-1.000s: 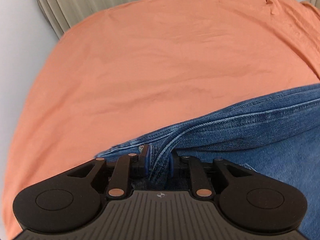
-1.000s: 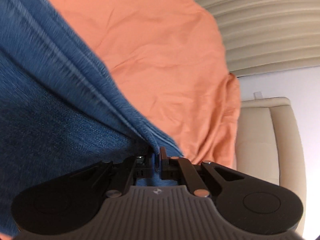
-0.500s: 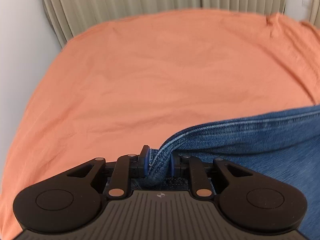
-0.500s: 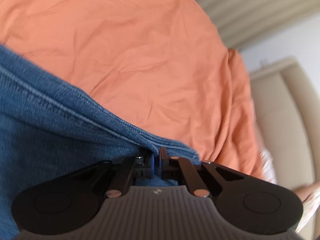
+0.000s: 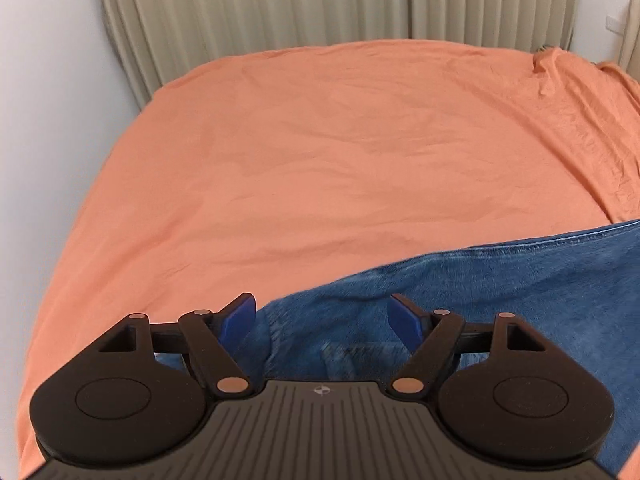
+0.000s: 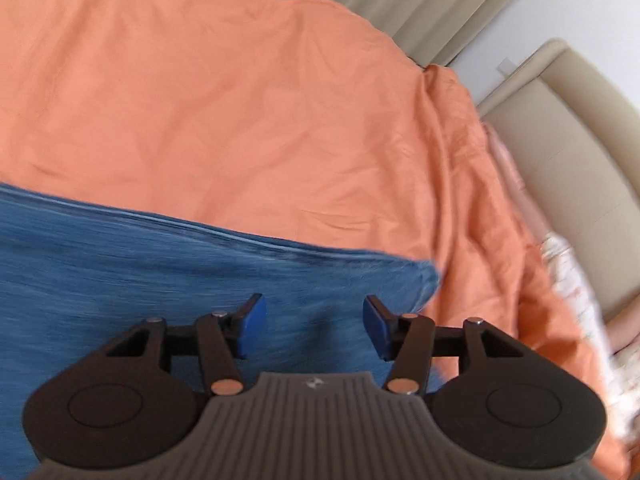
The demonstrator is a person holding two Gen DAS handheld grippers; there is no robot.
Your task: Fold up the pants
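Observation:
Blue denim pants (image 5: pixel 500 292) lie flat on the orange bed sheet (image 5: pixel 340 152). In the left wrist view they fill the lower right, with a seamed edge running up to the right. My left gripper (image 5: pixel 323 320) is open and empty, just above the pants' left end. In the right wrist view the pants (image 6: pixel 160 264) fill the lower left, their right corner near the sheet's folds. My right gripper (image 6: pixel 312 322) is open and empty above that end of the pants.
The orange sheet (image 6: pixel 240 100) covers the whole bed. Beige curtains (image 5: pixel 320 0) hang behind it and a white wall (image 5: pixel 48 120) runs along the left. A beige padded headboard (image 6: pixel 568 152) and a patterned pillow (image 6: pixel 576 292) lie at the right.
Both grippers have opened and let go of the pants' edge. The pants now lie flat on the sheet. Both grippers have lifted a little.

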